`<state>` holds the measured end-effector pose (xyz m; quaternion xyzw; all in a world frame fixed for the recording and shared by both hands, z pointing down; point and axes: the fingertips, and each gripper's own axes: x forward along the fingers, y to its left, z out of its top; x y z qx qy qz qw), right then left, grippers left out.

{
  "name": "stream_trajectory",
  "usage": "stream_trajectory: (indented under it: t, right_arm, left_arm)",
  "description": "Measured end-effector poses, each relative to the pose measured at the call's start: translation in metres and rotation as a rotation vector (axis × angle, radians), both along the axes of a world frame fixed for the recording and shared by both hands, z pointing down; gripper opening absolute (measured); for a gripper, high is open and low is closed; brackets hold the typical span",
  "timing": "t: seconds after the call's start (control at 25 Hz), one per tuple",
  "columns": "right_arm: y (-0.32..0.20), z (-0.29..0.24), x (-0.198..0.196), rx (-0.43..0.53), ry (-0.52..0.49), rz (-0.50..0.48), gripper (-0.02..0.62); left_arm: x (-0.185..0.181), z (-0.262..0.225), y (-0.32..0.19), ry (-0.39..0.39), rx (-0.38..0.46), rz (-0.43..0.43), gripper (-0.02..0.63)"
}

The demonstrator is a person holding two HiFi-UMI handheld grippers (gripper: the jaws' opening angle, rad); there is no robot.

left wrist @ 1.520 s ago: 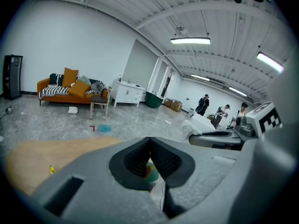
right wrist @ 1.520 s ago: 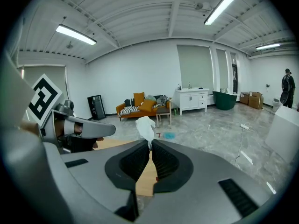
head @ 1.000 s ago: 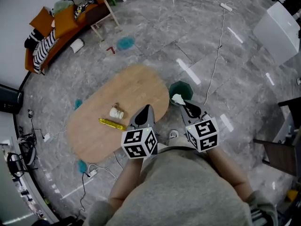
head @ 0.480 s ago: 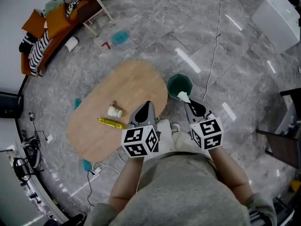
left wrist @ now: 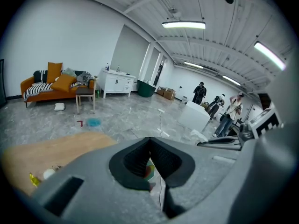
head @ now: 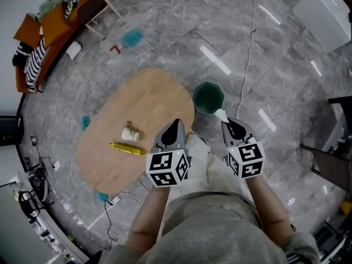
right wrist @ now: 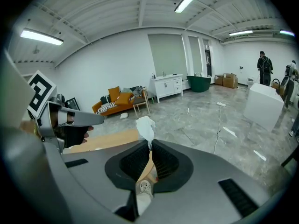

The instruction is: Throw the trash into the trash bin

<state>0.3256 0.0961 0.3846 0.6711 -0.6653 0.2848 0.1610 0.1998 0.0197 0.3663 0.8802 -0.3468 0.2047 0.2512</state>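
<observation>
The trash here is a white crumpled tissue (right wrist: 145,124), and the right gripper (right wrist: 149,146) has it pinched by its lower end, jaws closed right down on it, so the wad sticks up past the tips like a little flag. From the head view the tissue shows right at the near rim of the trash bin (head: 208,97), a bit to the right side of it; I can't tell whether it's actually over the opening. The left gripper (left wrist: 149,140) has its jaws closed tip to tip with nothing between them, and it's held over the near edge of the table (head: 148,98).

The bin is dark green with a faceted, roughly hexagonal rim, and it stands on the floor just beside the table's end. The table is an oval of light wood, smooth and matte. Still on it: a yellow wrapper-looking thing (head: 127,148) and a small white crumpled bit (head: 129,135) just next to it.

The floor is glossy grey marble-look tile with a white cable (head: 247,65) trailing across it. An orange sofa (head: 47,29) with a striped cushion sits against the far wall — big open room, strip lights overhead.
</observation>
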Motion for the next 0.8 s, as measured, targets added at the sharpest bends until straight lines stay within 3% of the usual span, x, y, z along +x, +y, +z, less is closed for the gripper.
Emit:
stream_trajectory:
  t: [0.8]
  right_arm:
    - [-0.049,0.097,0.032,-0.098,-0.020,0.088,0.021]
  left_arm:
    - [0.040,0.106,-0.045,-0.003,-0.153,0.063,0.010]
